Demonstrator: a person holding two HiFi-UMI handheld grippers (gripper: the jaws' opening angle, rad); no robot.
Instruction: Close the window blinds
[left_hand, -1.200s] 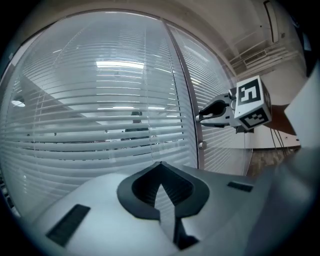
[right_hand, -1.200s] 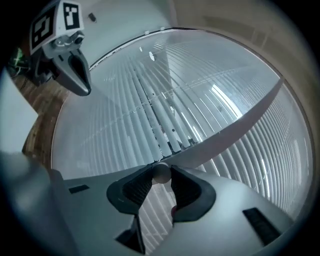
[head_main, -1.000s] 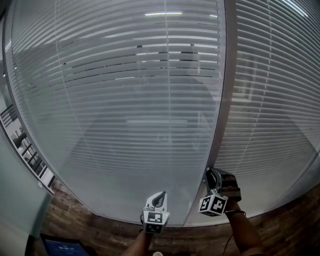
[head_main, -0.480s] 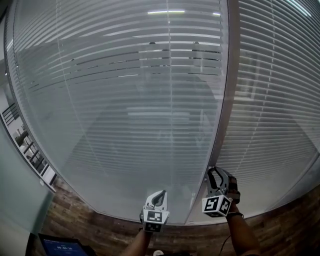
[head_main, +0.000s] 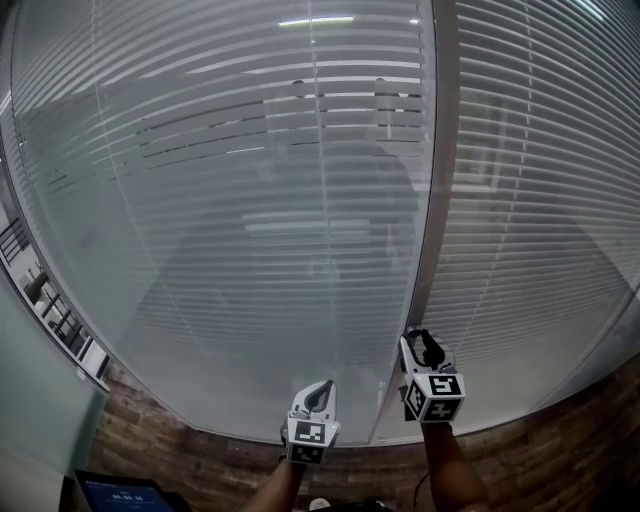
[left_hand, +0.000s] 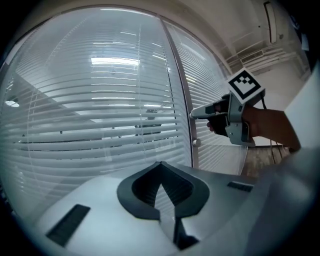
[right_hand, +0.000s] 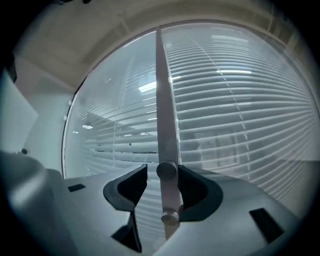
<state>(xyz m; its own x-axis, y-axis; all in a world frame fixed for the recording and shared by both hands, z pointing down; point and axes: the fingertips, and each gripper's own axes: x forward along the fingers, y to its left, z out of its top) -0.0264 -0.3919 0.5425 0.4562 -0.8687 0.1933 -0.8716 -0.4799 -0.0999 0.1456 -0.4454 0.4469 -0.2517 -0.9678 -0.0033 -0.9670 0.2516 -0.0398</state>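
White slatted blinds (head_main: 250, 200) hang behind glass panes split by a grey upright frame (head_main: 432, 180). A small round knob (right_hand: 166, 170) sticks out of that frame, with a second knob (right_hand: 170, 217) below it. My right gripper (right_hand: 163, 172) points level at the frame, and its jaws have just been opening. The upper knob sits between them; the left pad stands clear of it. From the head view, the right gripper (head_main: 420, 345) is at the frame's lower part. My left gripper (head_main: 318, 390) hangs in front of the left pane, shut and empty. The left gripper view shows the right gripper (left_hand: 192, 114) above a knob (left_hand: 196, 143).
A second blind (head_main: 540, 200) covers the pane right of the frame. Wood-patterned floor (head_main: 560, 450) runs along the bottom. A dark screen (head_main: 120, 492) lies at the lower left. An air-conditioning unit (left_hand: 272, 22) hangs at the ceiling on the right.
My right gripper has rolled about its own axis, so its marker cube now faces up squarely, and its jaws stand wider. The left gripper has kept still.
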